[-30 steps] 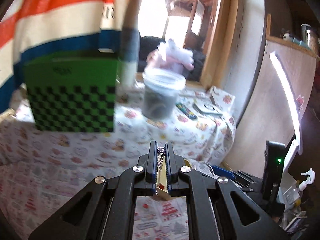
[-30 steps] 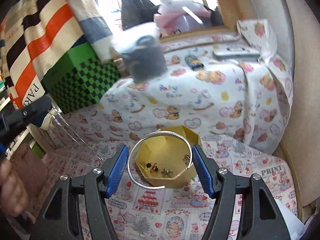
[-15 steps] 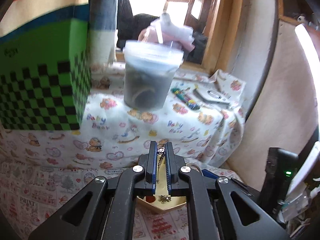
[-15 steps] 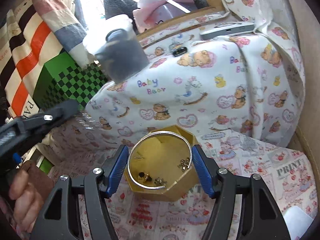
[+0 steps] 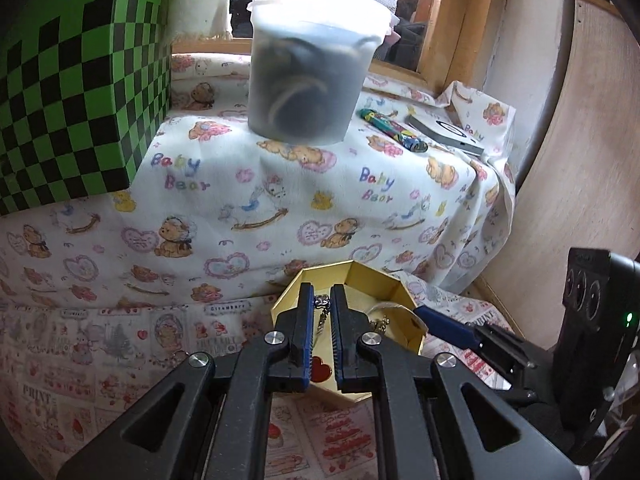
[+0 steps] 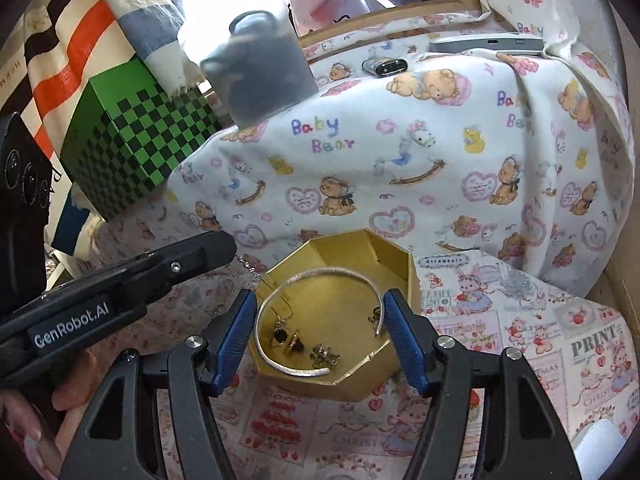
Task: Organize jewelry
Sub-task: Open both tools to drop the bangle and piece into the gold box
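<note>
Left wrist view: the left gripper (image 5: 321, 300) has its fingers pressed nearly together, pinching a thin chain (image 5: 322, 307) that hangs between the blue pads. It sits over the near rim of the gold box (image 5: 370, 280), an open, many-sided box resting on a bench covered with a printed cloth (image 5: 100, 336). Below the fingers a red heart charm (image 5: 319, 369) shows in front of the box. One blue finger of the right gripper (image 5: 446, 328) reaches in at the right edge of the box. Behind the box, on a raised ledge draped with a teddy-bear cloth, stands a lidded plastic tub (image 5: 308, 68); a green checkered box (image 5: 76, 92) stands left of the tub.

Right wrist view: the right gripper (image 6: 316, 334) has its fingers spread wide, pinching an open silver bangle (image 6: 320, 274) by its two sides. The bangle hangs over the gold box (image 6: 394, 258), and small earrings (image 6: 290, 340) lie on the floor of the box. The left gripper (image 6: 168, 268) comes in from the left of the box, held by a hand (image 6: 44, 412), with its chain trailing to the rim of the box.
</note>
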A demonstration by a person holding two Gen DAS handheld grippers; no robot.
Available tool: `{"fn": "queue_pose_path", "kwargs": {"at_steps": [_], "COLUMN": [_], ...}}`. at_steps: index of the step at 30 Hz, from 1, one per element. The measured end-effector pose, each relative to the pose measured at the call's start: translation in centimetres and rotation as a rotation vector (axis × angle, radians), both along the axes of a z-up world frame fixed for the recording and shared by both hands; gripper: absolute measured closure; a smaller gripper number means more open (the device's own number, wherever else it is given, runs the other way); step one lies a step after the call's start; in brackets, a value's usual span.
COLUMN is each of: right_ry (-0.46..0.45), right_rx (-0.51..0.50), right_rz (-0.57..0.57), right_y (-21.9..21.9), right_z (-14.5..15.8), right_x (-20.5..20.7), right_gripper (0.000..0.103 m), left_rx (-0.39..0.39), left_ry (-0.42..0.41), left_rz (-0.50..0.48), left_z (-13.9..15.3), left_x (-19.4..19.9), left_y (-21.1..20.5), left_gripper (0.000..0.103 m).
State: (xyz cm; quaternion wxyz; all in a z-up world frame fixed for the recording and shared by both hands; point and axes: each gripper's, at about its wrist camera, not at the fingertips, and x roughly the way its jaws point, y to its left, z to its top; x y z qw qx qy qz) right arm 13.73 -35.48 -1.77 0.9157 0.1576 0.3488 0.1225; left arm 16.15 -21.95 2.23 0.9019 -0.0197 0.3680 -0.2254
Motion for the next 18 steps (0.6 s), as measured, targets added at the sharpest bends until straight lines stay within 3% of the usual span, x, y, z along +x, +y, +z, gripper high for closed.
{"fn": "queue_pose_path", "kwargs": {"at_steps": [6, 11, 13, 16, 18], "right_ry": [-0.005, -0.031, -0.051, -0.07, -0.086], "right_rx": [0.003, -0.005, -0.028, -0.061, -0.08], "right_rz": [-0.02, -0.053, -0.067, -0.079, -0.074], "right_y": [-0.7, -1.2, -1.1, -0.3, 0.2], "right_z": [0.3, 1.3, 1.9, 2.6, 2.9], "right_x": [-0.4, -1.3, -2.0, -2.6, -2.9], "right_gripper": [0.035, 0.03, 0.029, 0.024, 0.024], "left_rx": [-0.058, -0.008, 0.016, 0.06, 0.063], "left_ry": [-0.004, -0.091, -0.133, -0.225, -0.272], "left_rz": [-0.004, -0.009, -0.006, -0.007, -0.021], "left_z": [0.6, 2.2, 2.7, 3.4, 3.8], "left_x": [-0.3, -2.1, -3.5, -6.2, -7.9], "left_y": [1.5, 2.3, 2.9, 4.0, 4.8], "left_gripper": [0.087, 0.063, 0.061, 0.044, 0.024]}}
